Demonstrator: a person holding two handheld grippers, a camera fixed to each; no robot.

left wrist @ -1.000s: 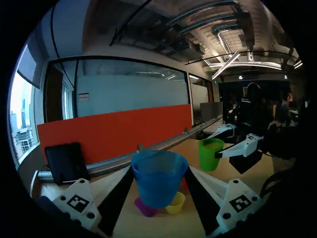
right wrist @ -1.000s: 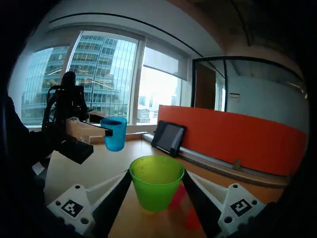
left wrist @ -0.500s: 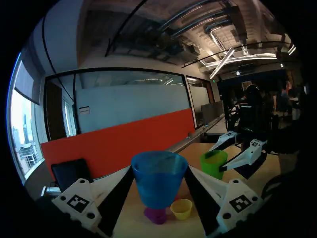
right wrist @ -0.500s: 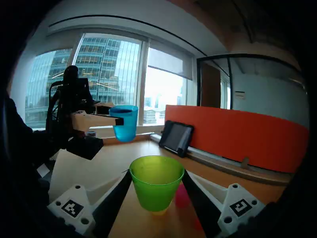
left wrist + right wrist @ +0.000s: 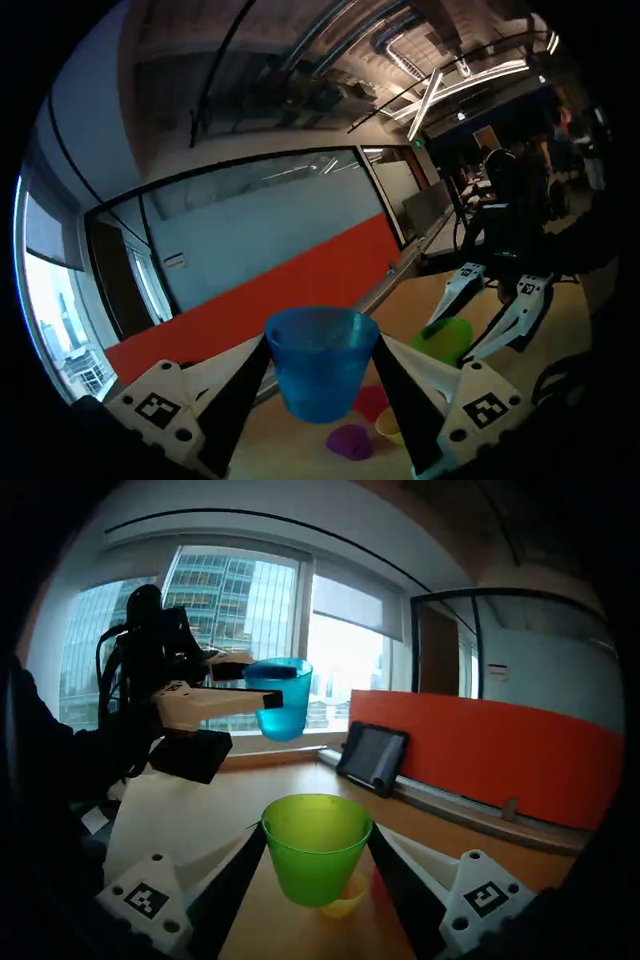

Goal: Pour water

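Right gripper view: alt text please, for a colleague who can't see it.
The right gripper grips an upright green cup above a wooden table. Up and to the left, the left gripper holds a blue cup against bright windows. A yellow cup sits beneath the green one.

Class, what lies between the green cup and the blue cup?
Nothing: in the right gripper view, the stretch between the green cup and the blue cup is bare wooden table.

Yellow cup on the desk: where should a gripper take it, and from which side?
Grip the yellow cup across its wall just below the rim, coming in level from the side, probably: it stands upright, widening upward.
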